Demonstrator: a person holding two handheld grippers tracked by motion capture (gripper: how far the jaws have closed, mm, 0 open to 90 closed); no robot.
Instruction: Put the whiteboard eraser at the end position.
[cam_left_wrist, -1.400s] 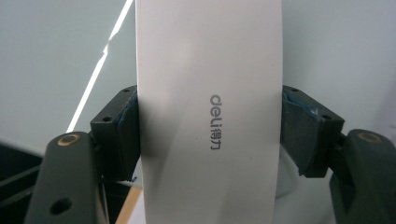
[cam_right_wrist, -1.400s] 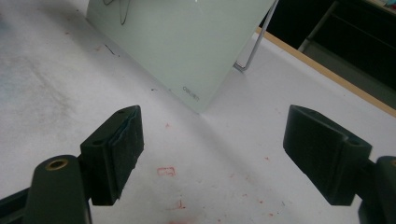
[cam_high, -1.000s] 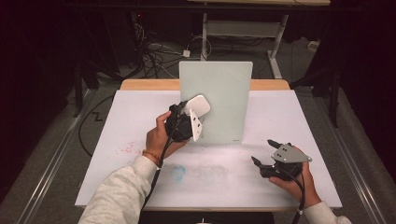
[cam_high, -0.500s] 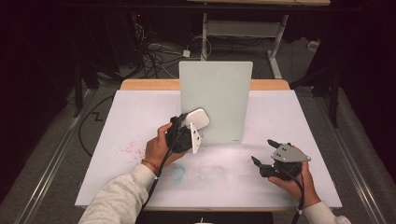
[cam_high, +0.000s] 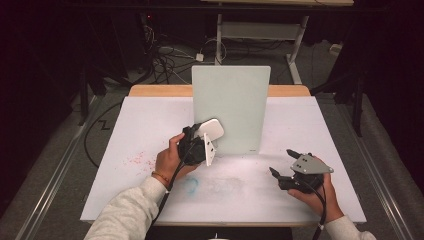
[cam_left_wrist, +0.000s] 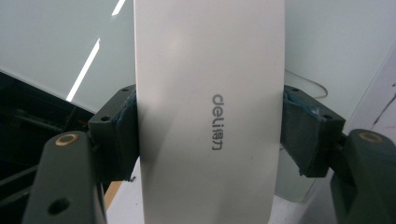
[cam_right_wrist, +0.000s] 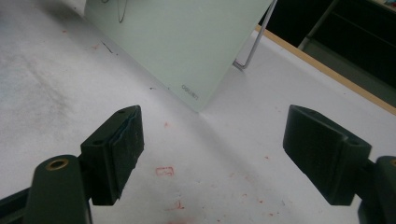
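Lowered and drawn back toward the person since a second ago, the white eraser (cam_high: 212, 131) is clamped across its width in the left claw (cam_high: 206, 142), its long axis running out past the jaws toward the upright glass board (cam_high: 231, 107) just ahead. That claw is by far the nearer to the board; the right claw (cam_high: 286, 162) rests spread and empty on the worktop (cam_high: 140, 130), well off to the side.

right gripper (cam_right_wrist: 212, 154) jaws spread wide, nothing between. pale green board (cam_right_wrist: 180, 42) stands ahead, beyond them, on white table (cam_right_wrist: 46, 84) with red specks.
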